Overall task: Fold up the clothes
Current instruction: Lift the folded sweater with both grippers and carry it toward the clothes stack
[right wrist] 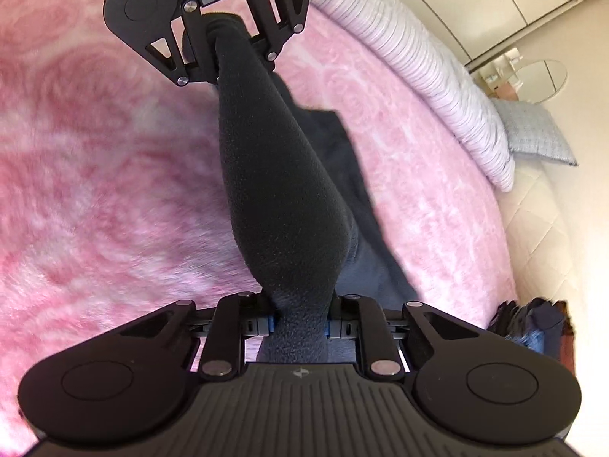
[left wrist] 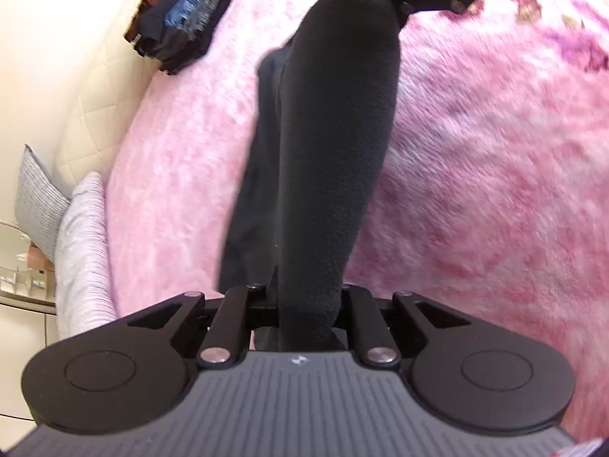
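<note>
Both tongs, left (left wrist: 304, 304) and right (right wrist: 300, 320), grip opposite ends of my dark garment (left wrist: 327, 144), stretched taut above the pink blanket (left wrist: 475, 190): lifting step, so next I judge it needs lowering flat for folding.

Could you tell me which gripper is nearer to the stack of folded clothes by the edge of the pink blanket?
Left, probably. The folded stack lies ahead of the left gripper, while the right gripper, clamping the dark garment's other end, has it off to its side.
</note>
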A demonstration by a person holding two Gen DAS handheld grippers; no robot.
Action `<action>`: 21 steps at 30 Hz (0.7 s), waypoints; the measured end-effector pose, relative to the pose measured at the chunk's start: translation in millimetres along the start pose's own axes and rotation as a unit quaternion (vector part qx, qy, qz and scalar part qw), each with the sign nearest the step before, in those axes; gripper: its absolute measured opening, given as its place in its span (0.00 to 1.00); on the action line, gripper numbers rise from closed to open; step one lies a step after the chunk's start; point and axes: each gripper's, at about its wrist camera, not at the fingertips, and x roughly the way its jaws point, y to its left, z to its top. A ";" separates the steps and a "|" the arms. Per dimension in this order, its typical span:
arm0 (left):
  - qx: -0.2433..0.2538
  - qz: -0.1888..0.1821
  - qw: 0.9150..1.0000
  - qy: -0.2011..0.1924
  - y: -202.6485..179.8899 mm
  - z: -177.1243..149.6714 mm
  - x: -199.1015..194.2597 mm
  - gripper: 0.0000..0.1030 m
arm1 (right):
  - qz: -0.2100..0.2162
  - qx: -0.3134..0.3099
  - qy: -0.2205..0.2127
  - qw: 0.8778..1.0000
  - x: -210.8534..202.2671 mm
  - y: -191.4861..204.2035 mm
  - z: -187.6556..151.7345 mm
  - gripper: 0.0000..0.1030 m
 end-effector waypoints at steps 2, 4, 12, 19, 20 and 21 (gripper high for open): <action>0.003 0.005 1.000 -0.002 13.1 4.5 -12.3 0.11 | -0.001 -0.001 -0.002 1.000 -15.2 -17.2 7.1 0.17; 0.005 0.007 1.000 -0.002 26.6 10.2 -27.2 0.11 | -0.001 -0.001 -0.003 1.000 -30.7 -33.8 14.7 0.17; -0.006 0.011 1.000 0.000 62.3 27.1 -90.8 0.11 | 0.024 -0.001 0.014 1.000 -91.5 -81.3 44.4 0.16; -0.017 0.022 1.000 0.002 67.5 32.8 -140.4 0.11 | 0.020 -0.019 0.017 0.999 -140.1 -95.2 64.9 0.16; -0.018 0.024 1.000 0.000 67.6 33.9 -146.2 0.11 | 0.018 -0.021 0.017 0.999 -146.6 -96.7 66.9 0.16; -0.020 0.026 0.999 -0.001 67.8 34.9 -152.0 0.11 | 0.014 -0.023 0.018 0.999 -152.8 -97.5 68.7 0.16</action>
